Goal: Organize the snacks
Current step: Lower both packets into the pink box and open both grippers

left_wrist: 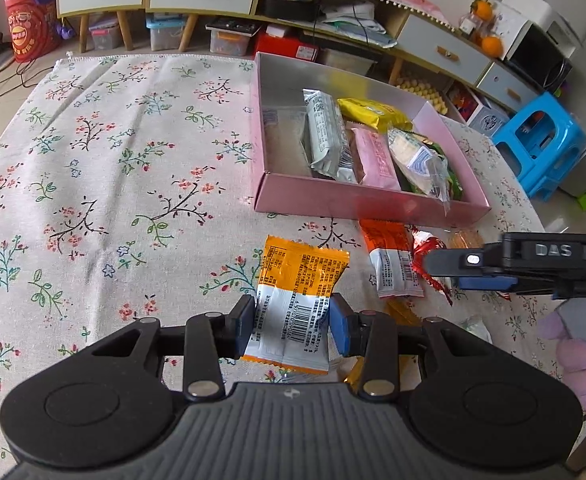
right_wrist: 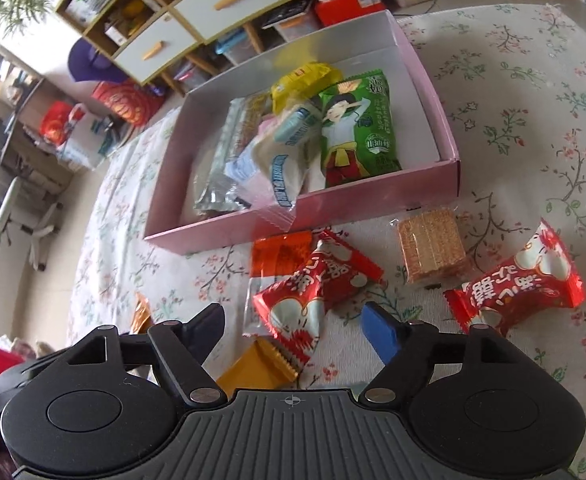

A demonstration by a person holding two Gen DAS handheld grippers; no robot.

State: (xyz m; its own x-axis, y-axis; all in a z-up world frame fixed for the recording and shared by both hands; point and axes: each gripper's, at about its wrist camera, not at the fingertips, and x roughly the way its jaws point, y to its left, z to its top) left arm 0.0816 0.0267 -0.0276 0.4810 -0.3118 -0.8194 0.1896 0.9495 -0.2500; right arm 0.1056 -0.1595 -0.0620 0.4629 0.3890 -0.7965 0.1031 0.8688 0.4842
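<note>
Left tongs (left_wrist: pixel 291 320) are clamped on an orange-and-white snack packet (left_wrist: pixel 297 296) just before the pink box (left_wrist: pixel 357 204) on the desk (left_wrist: pixel 113 140). Right tongs (right_wrist: pixel 293 332) stand apart over one of two red candy packets (right_wrist: pixel 313 292), beside one wafer pack (right_wrist: pixel 431 250).

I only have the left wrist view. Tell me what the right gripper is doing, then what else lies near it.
Observer: The right gripper is open, jaws wide, with a red snack packet on the cloth between its fingers, not gripped.
Operator: Report what is further right; my view cuts off there.
Observer: A second red packet lies to the right, apart from the first.
Operator: Describe the brown thing by the pink box.
Observer: It is a clear-wrapped sesame bar, lying flat just in front of the pink box.
Operator: Tell me what the green packet shows.
Observer: The green packet in the box bears a cartoon figure.
</note>
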